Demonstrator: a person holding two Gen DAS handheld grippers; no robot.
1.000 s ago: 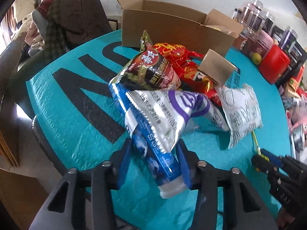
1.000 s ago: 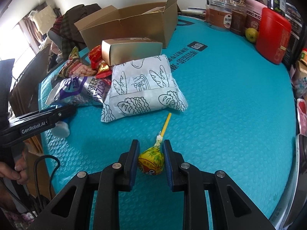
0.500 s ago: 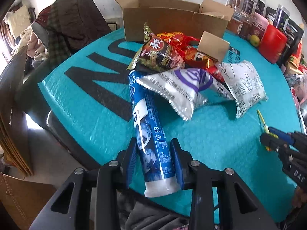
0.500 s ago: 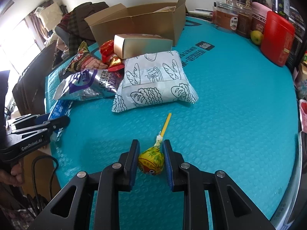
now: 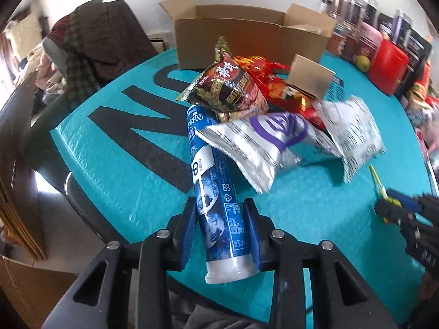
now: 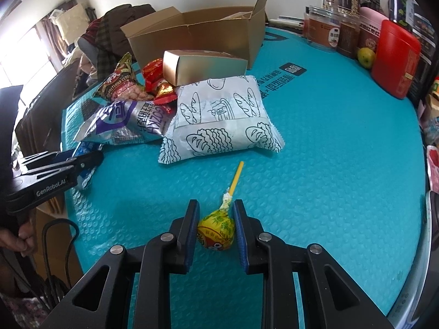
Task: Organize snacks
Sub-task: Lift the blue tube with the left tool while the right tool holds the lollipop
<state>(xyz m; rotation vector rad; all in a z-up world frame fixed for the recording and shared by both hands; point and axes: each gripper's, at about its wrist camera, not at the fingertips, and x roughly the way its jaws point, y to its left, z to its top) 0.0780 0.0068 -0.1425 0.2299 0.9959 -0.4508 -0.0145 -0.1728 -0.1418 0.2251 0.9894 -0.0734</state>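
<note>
As snacks await sorting into the box (image 5: 247,38) ahead, the left tongs (image 5: 222,230) are closing on a tube (image 5: 216,205), the right tongs (image 6: 215,230) clamp a lollipop (image 6: 216,233).

A round table (image 6: 329,142) is covered by a teal bubble-textured mat. An open cardboard box (image 6: 197,35) is placed far back, snack packets (image 6: 219,118) are heaped mid-left, jars (image 6: 326,30) far right.
</note>
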